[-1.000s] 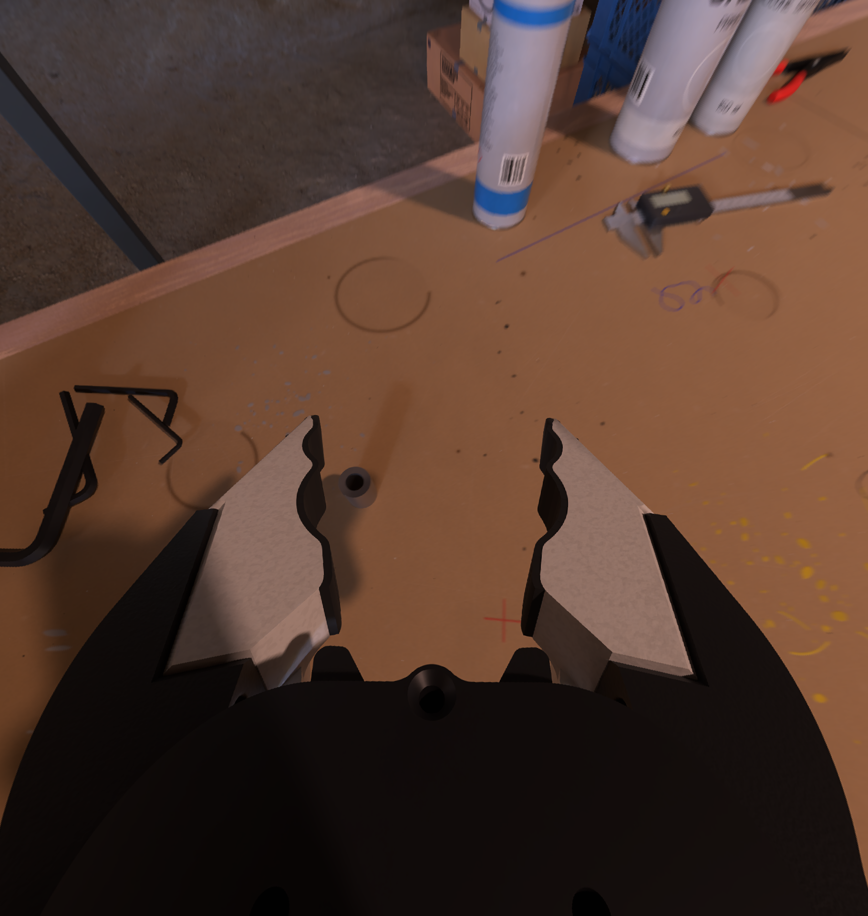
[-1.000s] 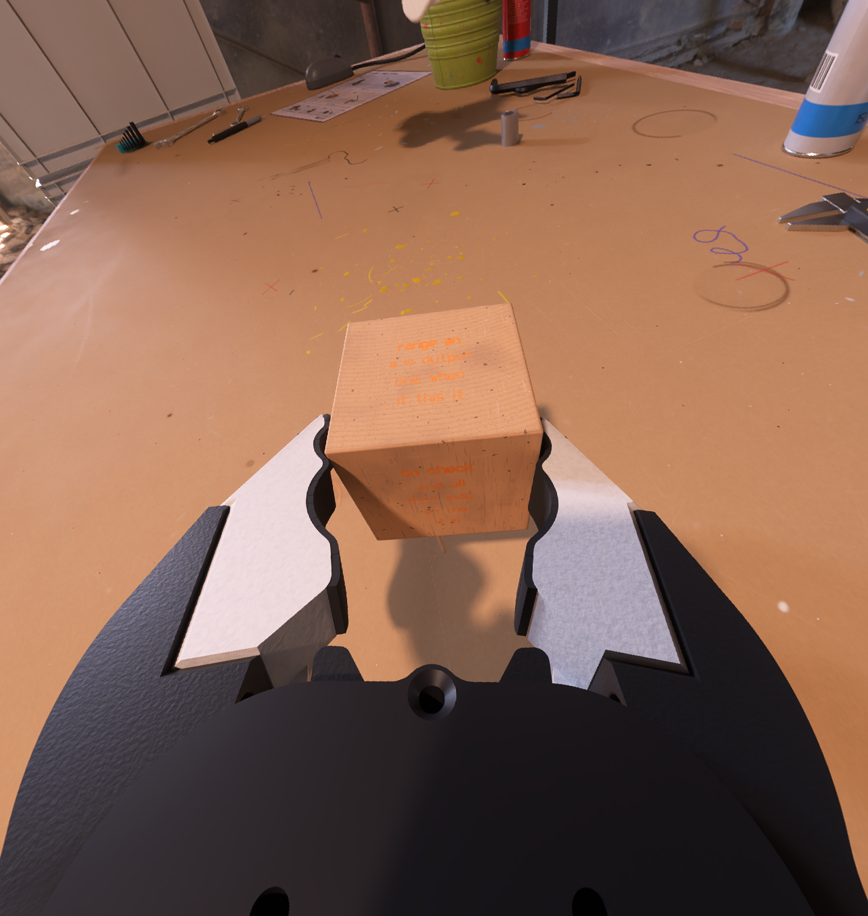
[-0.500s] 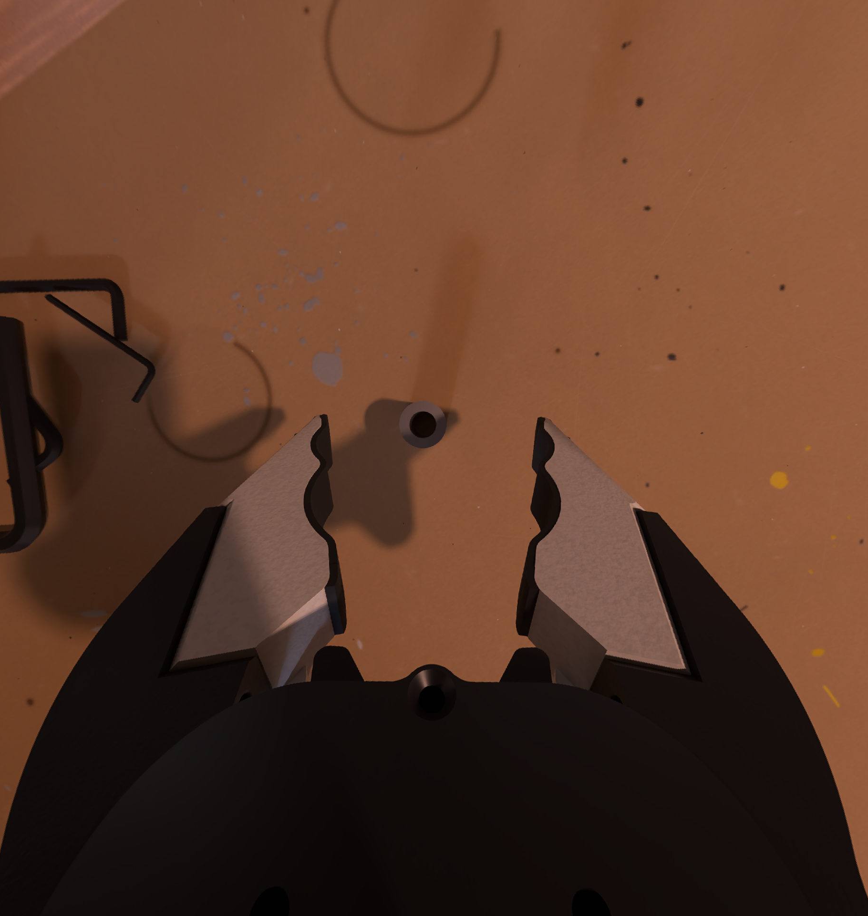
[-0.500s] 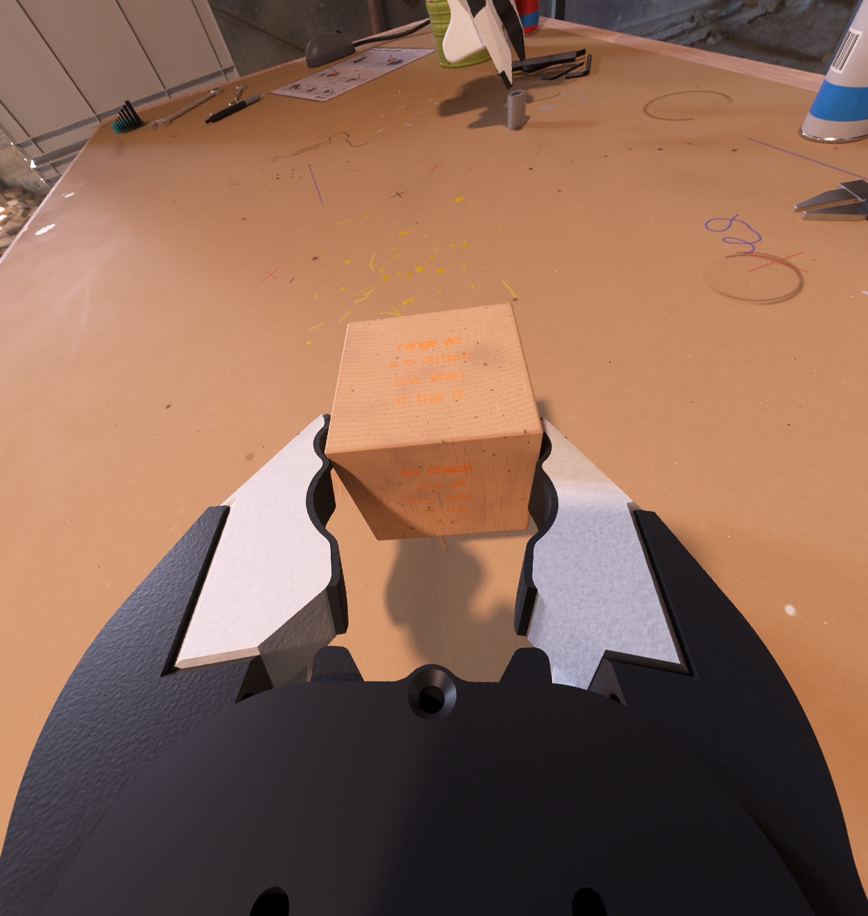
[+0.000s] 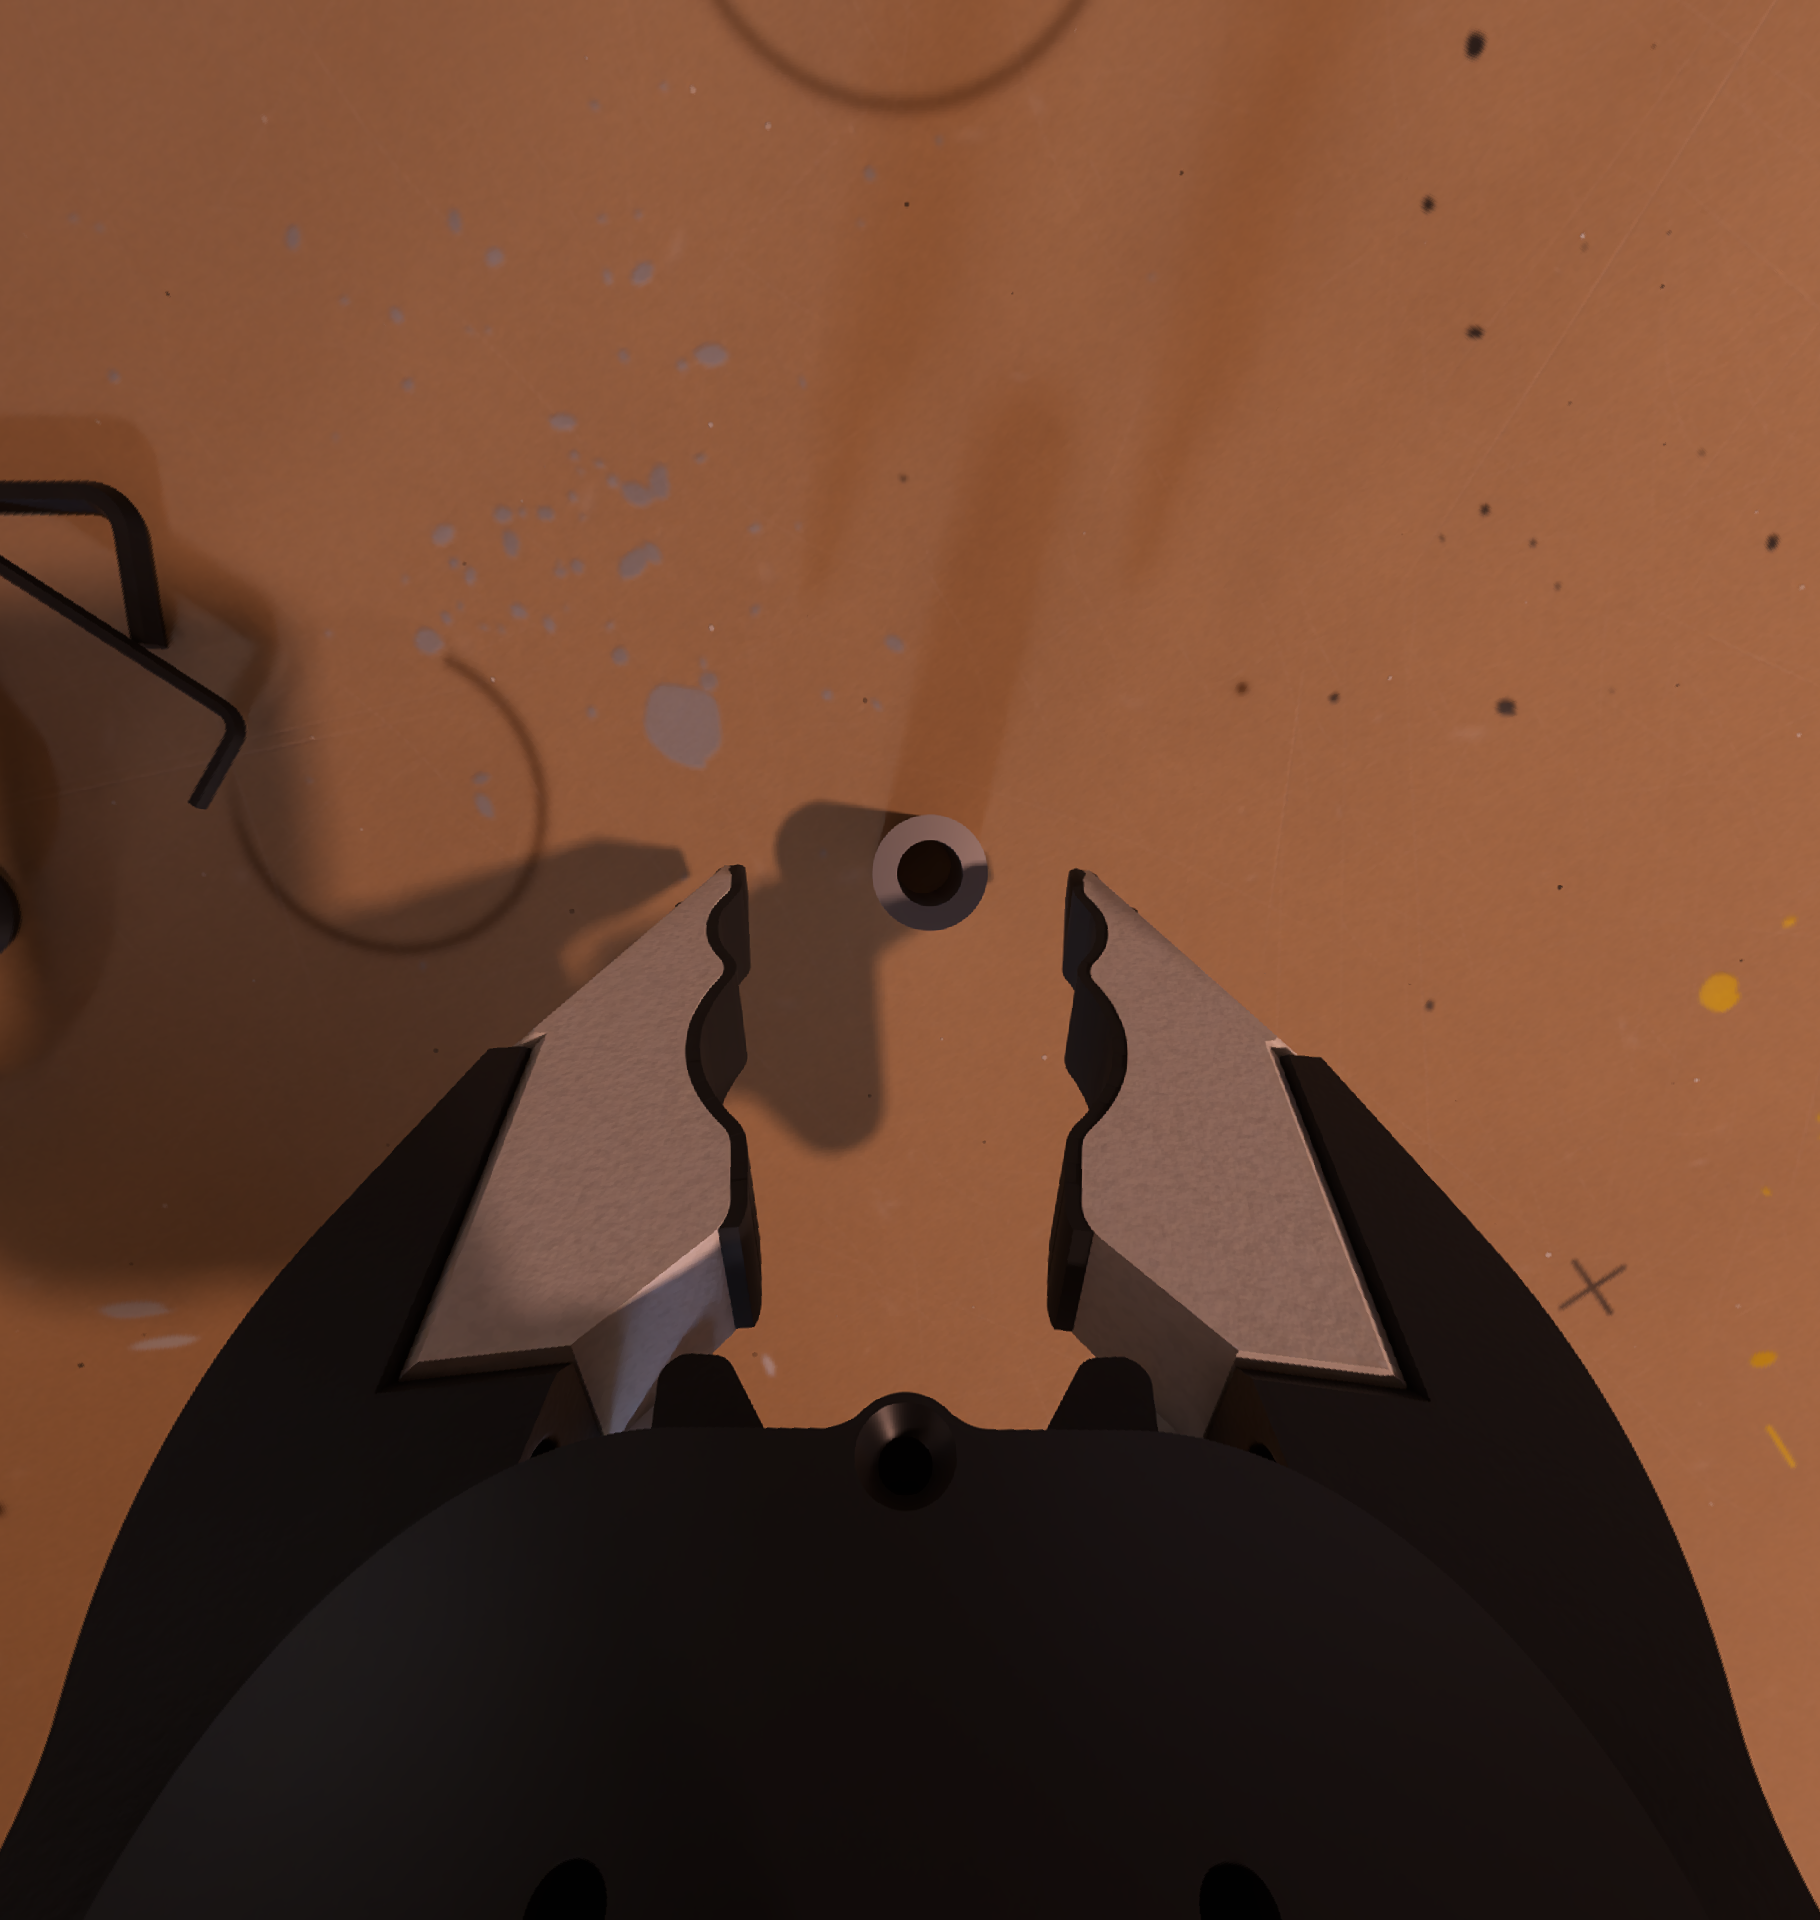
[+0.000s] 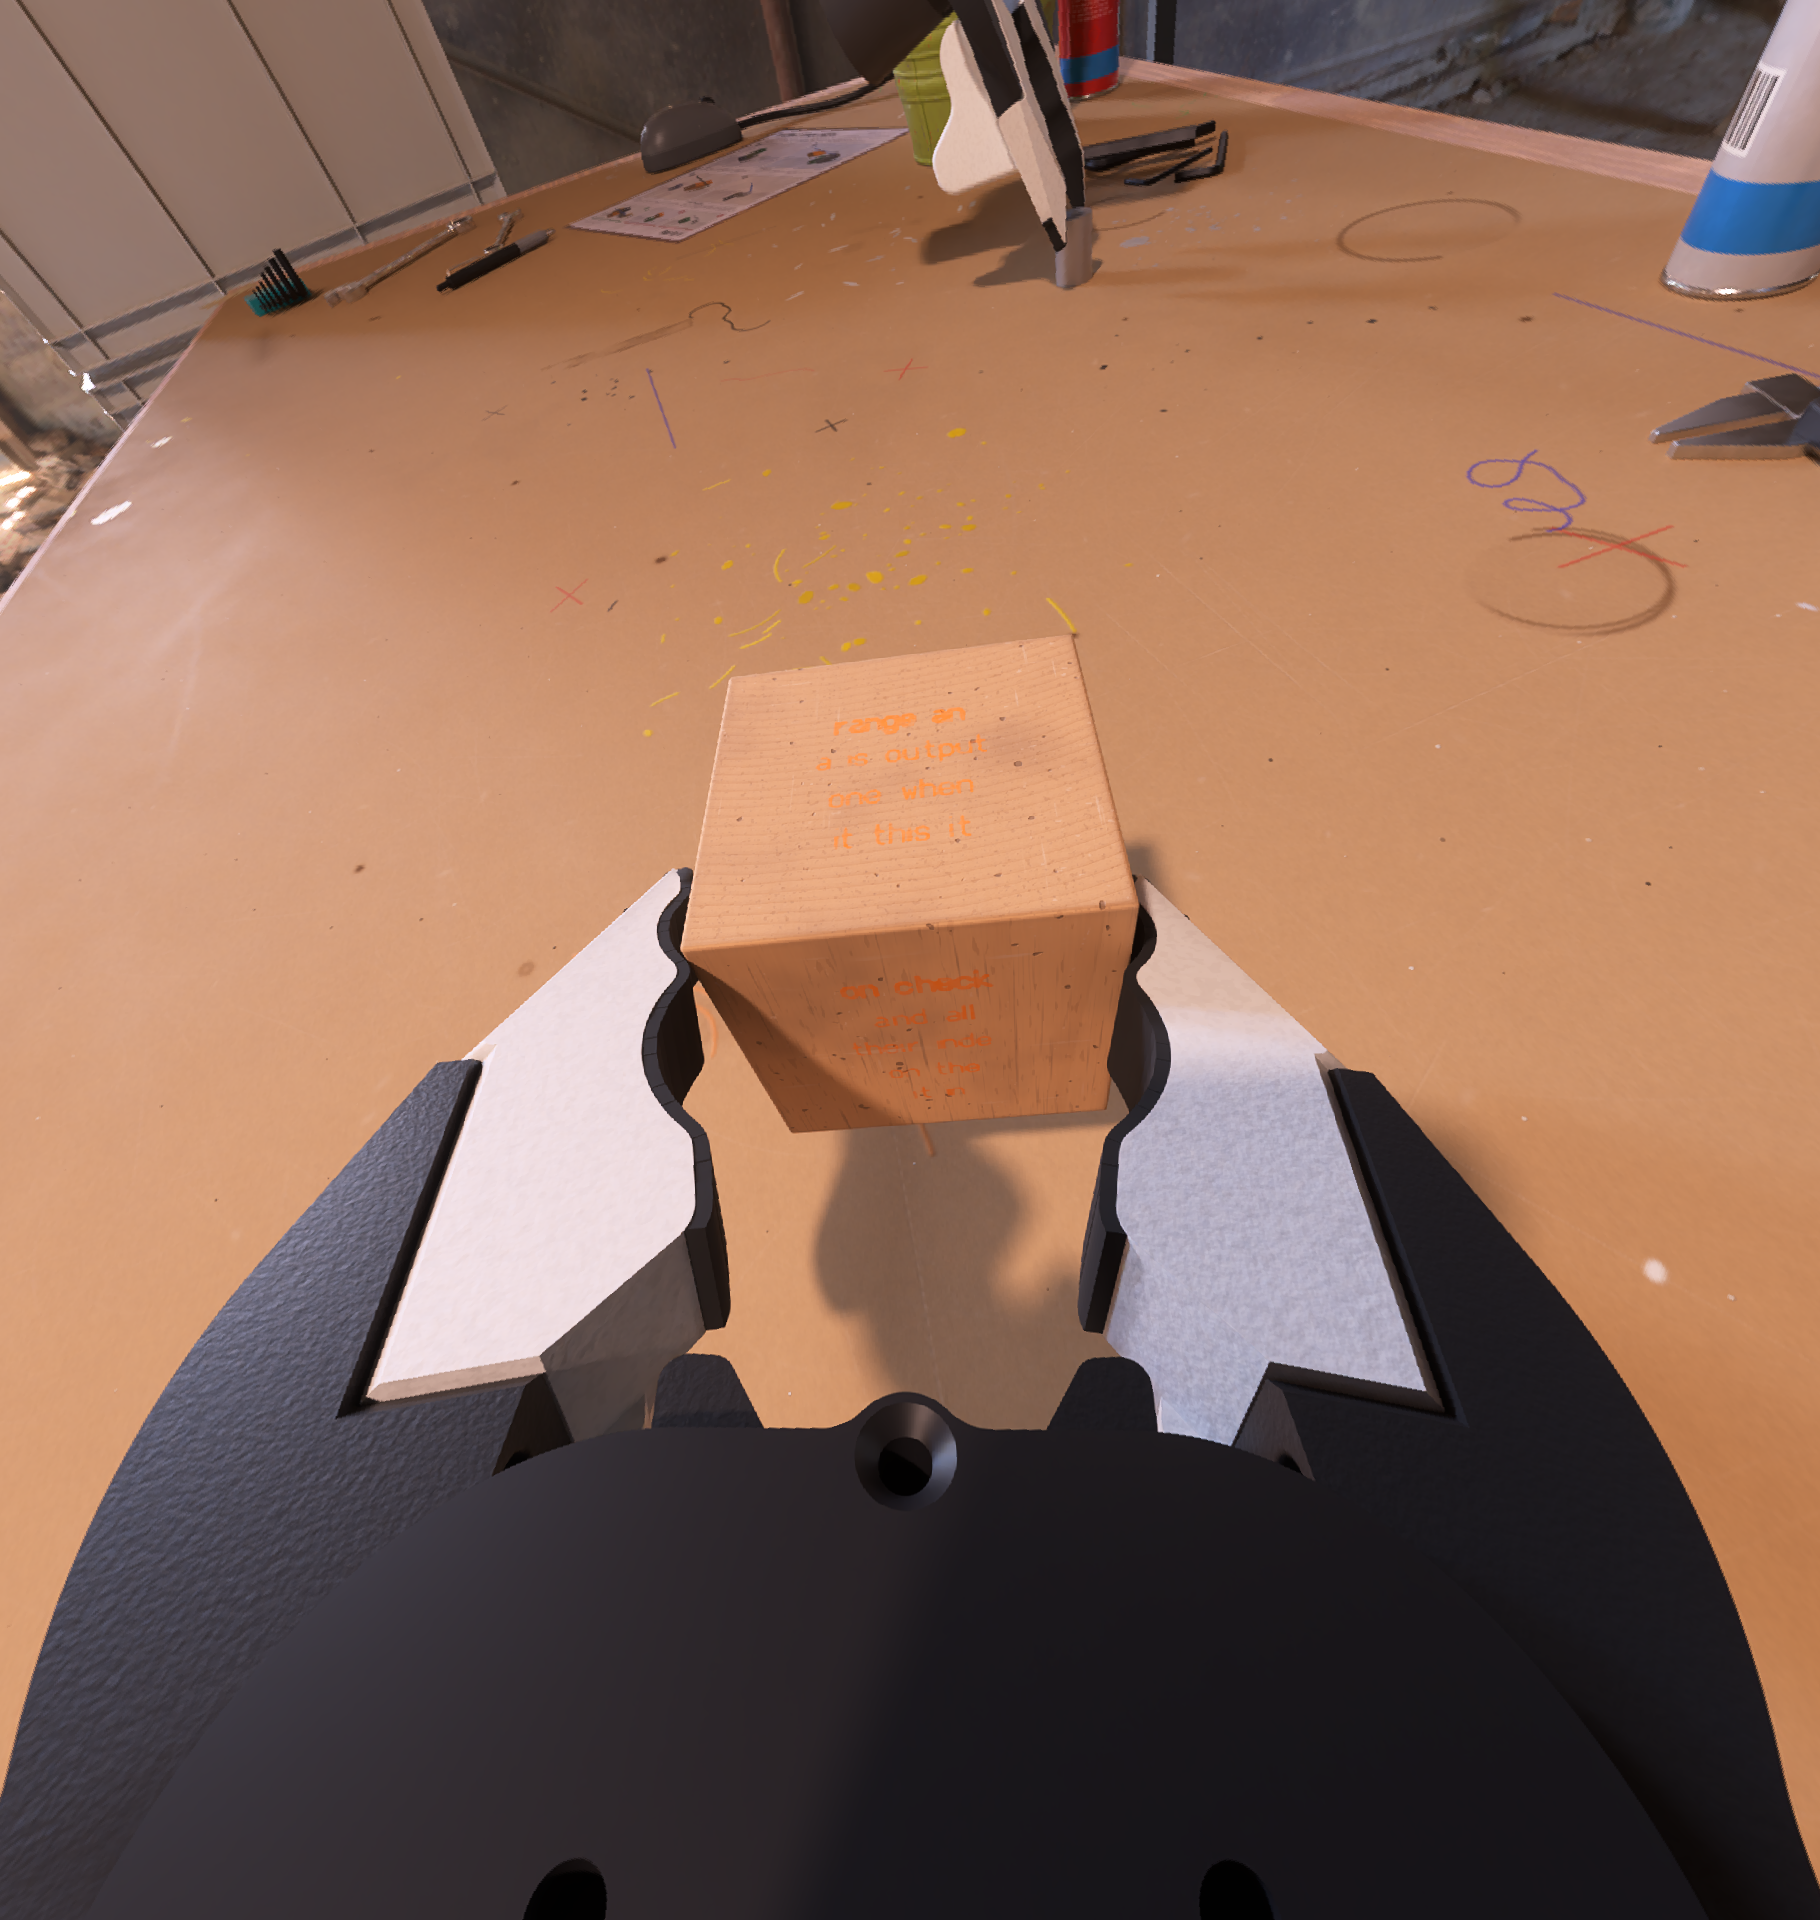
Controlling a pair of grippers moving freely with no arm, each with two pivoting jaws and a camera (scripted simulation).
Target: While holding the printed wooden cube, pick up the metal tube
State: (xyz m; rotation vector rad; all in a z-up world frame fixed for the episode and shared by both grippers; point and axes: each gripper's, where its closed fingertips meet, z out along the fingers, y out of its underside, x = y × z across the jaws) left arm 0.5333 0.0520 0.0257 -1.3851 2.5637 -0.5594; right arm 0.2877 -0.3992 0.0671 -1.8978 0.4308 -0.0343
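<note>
metal tube (image 5: 929, 871) upright between left gripper (image 5: 904, 883) jaws' open tips, right gripper (image 6: 911, 914) jaws clamping wooden cube (image 6: 911, 883)

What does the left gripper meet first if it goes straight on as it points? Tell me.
The metal tube. The left gripper points down at the table, open, with the upright tube just ahead between its fingertips. The right wrist view puts its tips at the tube's top, so contact looks close; exact depth is unclear.
</note>
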